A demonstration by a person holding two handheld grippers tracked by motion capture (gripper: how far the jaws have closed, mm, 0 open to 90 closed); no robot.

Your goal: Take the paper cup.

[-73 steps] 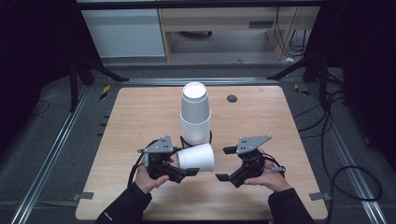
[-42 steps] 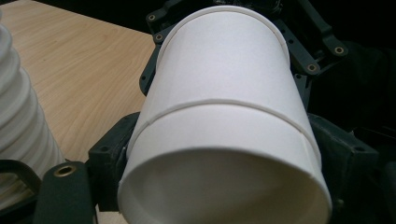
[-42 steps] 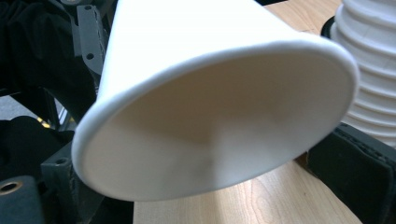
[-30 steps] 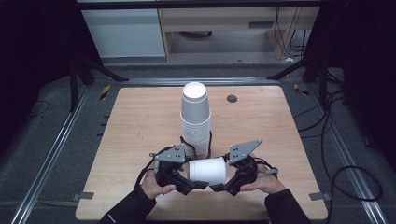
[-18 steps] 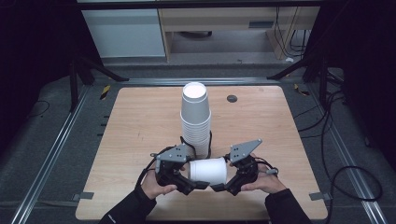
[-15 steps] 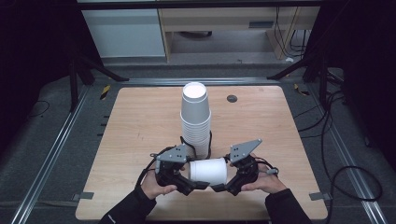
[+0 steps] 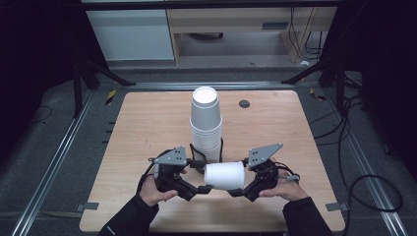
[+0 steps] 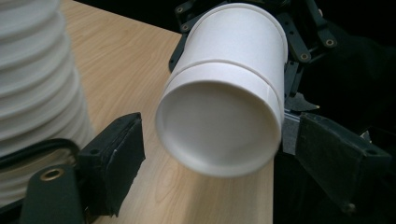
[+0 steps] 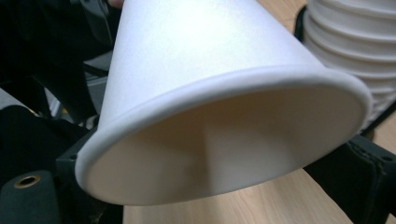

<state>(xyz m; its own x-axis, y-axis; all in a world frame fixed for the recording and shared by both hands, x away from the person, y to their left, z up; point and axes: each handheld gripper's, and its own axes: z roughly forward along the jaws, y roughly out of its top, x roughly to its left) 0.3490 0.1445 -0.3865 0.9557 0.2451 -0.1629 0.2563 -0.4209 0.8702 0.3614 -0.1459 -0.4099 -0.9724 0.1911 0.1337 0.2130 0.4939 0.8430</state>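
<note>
The cup (image 7: 224, 175) lies on its side in the air above the near middle of the table (image 7: 147, 123), just in front of the stack (image 7: 206, 125), held between the two grippers. The right gripper (image 7: 241, 191) clamps the rim at the cup's wide end; in the right gripper view that rim (image 9: 224, 88) looks pulled out of round, so the grip there already bends the paper. The left gripper (image 7: 199, 189) has just been opening: in the left gripper view the cup's base (image 8: 219, 126) sits between its jaws, with a clear gap on the left side and the other jaw at most just touching, so it is loose around the cup and not gripping it. That leaves the whole cup hanging from one pinch on a thin rim. The likely trouble is that the cup swings or droops about that pinch, slips free and rolls across the table, or that a harder squeeze creases the rim so it no longer nests well. The stack stands very near behind, tall and light; a careless swing of either gripper or the cup could knock it and topple it.
</note>
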